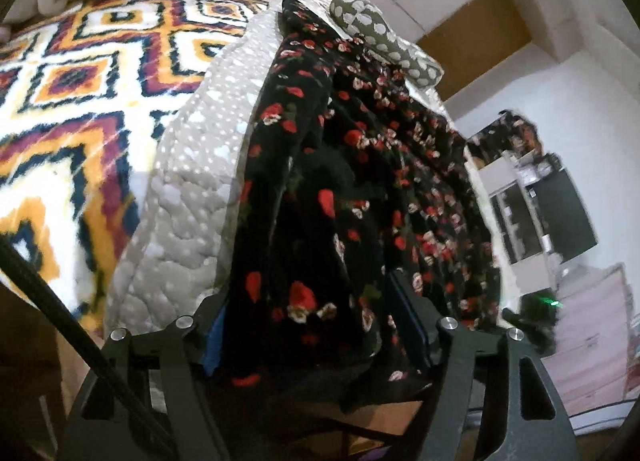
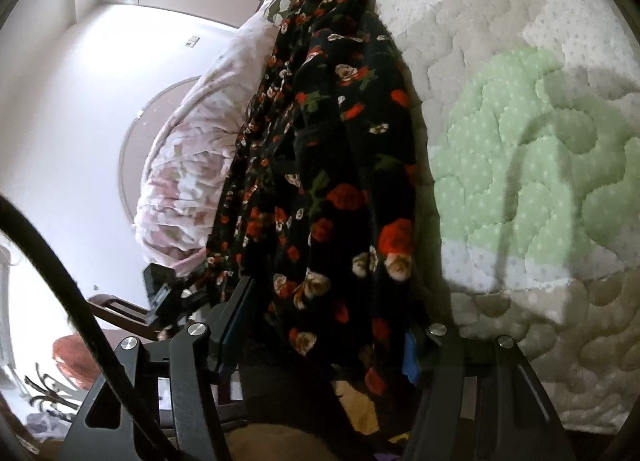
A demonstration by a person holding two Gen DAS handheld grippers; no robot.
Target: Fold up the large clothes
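A large black garment with red and white roses (image 1: 352, 189) is stretched between both grippers over the edge of the bed. My left gripper (image 1: 316, 325) is shut on one end of it, cloth bunched between the jaws. My right gripper (image 2: 328, 325) is shut on the other end of the garment (image 2: 340, 165). The right gripper also shows small at the right of the left wrist view (image 1: 536, 313), and the left gripper shows at the lower left of the right wrist view (image 2: 164, 297). The garment hangs folded lengthwise along a quilted bedspread (image 1: 192, 181).
A patterned orange, white and navy blanket (image 1: 72, 101) covers the bed. A pink-white duvet (image 2: 192, 157) is bunched beside the garment. The quilted spread has a green patch (image 2: 520, 165). A dotted pillow (image 1: 372, 25) lies beyond the garment. A shelf unit (image 1: 536, 205) stands by the wall.
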